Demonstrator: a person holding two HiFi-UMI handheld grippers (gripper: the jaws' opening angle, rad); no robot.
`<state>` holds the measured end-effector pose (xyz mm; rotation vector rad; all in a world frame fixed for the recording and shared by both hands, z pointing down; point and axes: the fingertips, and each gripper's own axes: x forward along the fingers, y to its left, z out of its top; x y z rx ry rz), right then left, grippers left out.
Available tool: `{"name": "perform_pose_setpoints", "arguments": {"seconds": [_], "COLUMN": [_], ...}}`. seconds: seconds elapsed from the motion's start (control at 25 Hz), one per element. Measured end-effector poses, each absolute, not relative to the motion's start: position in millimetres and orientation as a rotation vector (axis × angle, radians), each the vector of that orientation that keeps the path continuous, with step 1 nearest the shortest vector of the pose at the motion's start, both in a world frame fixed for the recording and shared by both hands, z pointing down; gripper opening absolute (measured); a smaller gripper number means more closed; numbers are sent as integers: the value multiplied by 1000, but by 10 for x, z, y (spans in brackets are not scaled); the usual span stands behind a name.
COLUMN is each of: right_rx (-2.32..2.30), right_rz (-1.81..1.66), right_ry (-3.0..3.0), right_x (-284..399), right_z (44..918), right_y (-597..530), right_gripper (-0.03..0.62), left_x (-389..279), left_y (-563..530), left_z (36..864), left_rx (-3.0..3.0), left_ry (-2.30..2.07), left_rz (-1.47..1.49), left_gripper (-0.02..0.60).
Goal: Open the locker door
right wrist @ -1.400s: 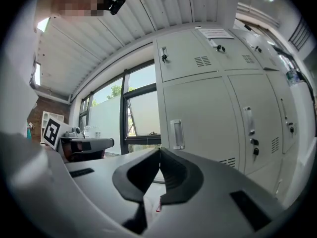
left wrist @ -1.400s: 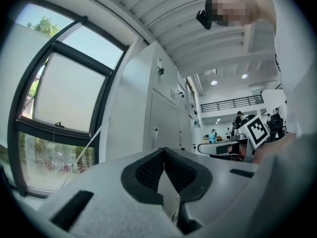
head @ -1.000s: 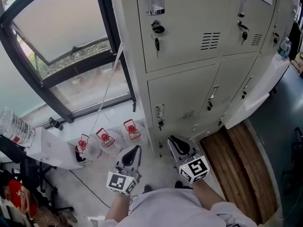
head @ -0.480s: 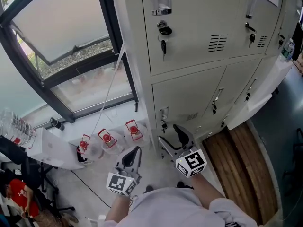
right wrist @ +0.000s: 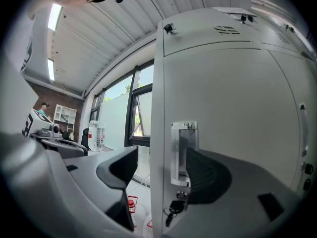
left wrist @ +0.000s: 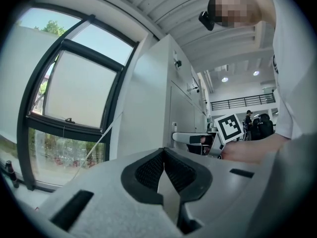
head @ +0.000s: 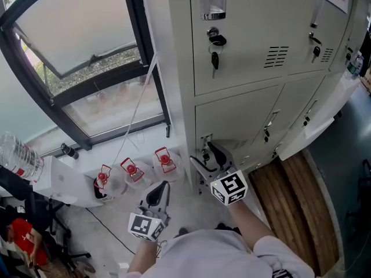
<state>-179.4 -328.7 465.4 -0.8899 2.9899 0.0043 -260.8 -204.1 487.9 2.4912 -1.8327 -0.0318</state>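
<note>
The beige locker's lower-left door [head: 237, 117] stands closed, with a metal pull handle [head: 207, 139] and a key [head: 205, 156] hanging under it. My right gripper [head: 204, 157] is up against that handle and its jaws are opening. In the right gripper view the door's left edge and the handle [right wrist: 183, 152] stand between the fingers of the right gripper [right wrist: 161, 157], with the right pad [right wrist: 208, 175] close beside the handle and no grip seen. My left gripper [head: 157, 197] hangs lower left, shut and empty, its pads together [left wrist: 163, 155].
Three water jugs with red caps [head: 130, 169] sit on the floor left of the locker under a large window [head: 87, 51]. A clear bottle [head: 17, 155] lies at far left. More locker doors [head: 301, 109] run right, above a wooden floor strip [head: 290, 196].
My right gripper has risen to the lower-left door's handle and its jaws have gone from shut to wide apart. The left gripper has sunk a little.
</note>
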Motion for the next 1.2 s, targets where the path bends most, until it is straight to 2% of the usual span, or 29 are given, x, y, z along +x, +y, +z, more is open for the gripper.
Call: {"name": "perform_pose_setpoints", "arguments": {"seconds": [0.52,1.2], "right_rx": [-862,-896], "right_rz": [50,11], "right_ry": [3042,3042], "right_x": [-1986,-1847], "right_z": [4676,4679], "right_y": [-3344,-3223], "right_gripper": [268,264], "left_x": [-2803,-2706], "left_y": [-1976,-1933], "left_z": [4929,4910], "left_rx": [2446,2478], "left_ry": [-1865,-1825], "left_rz": [-35,-61], "left_gripper": [8,8]}}
